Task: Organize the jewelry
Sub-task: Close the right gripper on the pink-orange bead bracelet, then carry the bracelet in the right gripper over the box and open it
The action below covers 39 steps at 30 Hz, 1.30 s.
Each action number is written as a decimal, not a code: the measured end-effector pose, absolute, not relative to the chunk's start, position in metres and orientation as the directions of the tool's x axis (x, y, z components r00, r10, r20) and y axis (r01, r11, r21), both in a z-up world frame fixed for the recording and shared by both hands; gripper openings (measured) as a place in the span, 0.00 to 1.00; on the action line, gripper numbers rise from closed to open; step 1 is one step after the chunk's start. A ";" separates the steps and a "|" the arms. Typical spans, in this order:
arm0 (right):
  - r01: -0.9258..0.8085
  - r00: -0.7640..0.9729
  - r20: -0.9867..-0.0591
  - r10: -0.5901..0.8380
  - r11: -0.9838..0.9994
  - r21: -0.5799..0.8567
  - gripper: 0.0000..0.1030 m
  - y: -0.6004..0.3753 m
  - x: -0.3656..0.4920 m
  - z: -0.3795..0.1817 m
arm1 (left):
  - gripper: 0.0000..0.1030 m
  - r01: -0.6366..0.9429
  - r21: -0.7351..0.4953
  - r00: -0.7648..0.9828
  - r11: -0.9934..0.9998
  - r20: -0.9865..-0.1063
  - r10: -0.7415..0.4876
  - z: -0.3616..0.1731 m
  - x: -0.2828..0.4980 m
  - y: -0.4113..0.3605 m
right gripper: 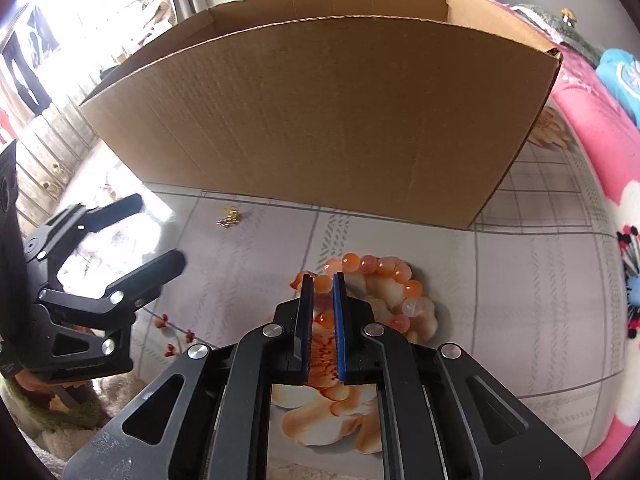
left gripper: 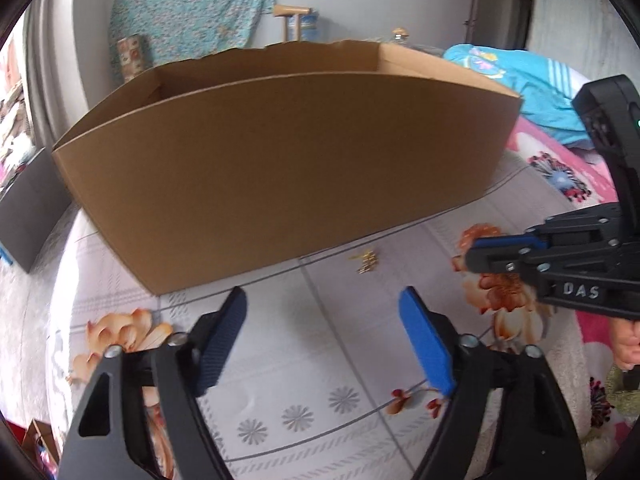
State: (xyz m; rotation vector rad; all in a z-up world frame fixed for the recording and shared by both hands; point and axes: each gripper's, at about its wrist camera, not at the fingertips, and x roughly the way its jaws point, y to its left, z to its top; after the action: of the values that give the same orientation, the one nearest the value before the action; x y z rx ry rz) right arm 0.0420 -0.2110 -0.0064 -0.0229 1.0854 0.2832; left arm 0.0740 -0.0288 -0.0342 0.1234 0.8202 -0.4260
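An orange and clear bead bracelet [right gripper: 394,282] lies on the flowered cloth in the right wrist view. My right gripper [right gripper: 323,280] is shut on the bracelet's left side, a bead pinched between the blue pads. It also shows in the left wrist view [left gripper: 480,254], at the right. A small gold jewelry piece [left gripper: 367,262] lies near the cardboard box [left gripper: 280,160], ahead of my left gripper [left gripper: 322,300], which is open and empty. The gold piece also shows in the right wrist view [right gripper: 230,218], beyond the left gripper [right gripper: 158,230].
The tall open cardboard box [right gripper: 320,120] stands across the back of the cloth. A dark flat panel [left gripper: 28,208] leans at the left. Pink and blue fabric [left gripper: 532,80] lies at the right.
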 end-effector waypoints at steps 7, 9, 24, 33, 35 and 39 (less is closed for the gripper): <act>-0.237 0.444 -0.853 0.272 0.954 0.181 0.07 -0.223 0.039 -0.009 | 0.30 0.485 -0.108 0.536 0.868 -0.748 -0.393 -0.035 0.094 -0.048; -0.242 0.447 -0.846 0.290 0.950 0.197 0.07 -0.229 0.039 -0.010 | 0.24 0.496 -0.107 0.531 0.862 -0.748 -0.399 -0.035 0.099 -0.053; -0.237 0.477 -0.817 0.324 0.943 0.235 0.16 -0.261 0.023 -0.006 | 0.03 0.505 -0.075 0.525 0.860 -0.764 -0.375 -0.045 0.102 -0.065; -0.289 0.486 -0.838 0.250 0.950 0.116 0.26 -0.240 0.032 -0.006 | 0.00 0.511 -0.095 0.531 0.854 -0.747 -0.400 -0.039 0.099 -0.060; -0.294 0.496 -0.844 0.206 0.954 0.060 0.26 -0.235 0.031 -0.008 | 0.01 0.507 -0.110 0.532 0.855 -0.740 -0.411 -0.036 0.098 -0.057; -0.275 0.506 -0.845 0.170 0.961 0.029 0.07 -0.235 0.032 -0.009 | 0.00 0.501 -0.139 0.547 0.854 -0.715 -0.436 -0.024 0.094 -0.046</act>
State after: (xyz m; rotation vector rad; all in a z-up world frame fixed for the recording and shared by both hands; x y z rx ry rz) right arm 0.0324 -0.2351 -0.0090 -0.1147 1.0053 0.2692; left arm 0.0939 -0.0461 -0.0237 0.0851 0.8225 -0.5560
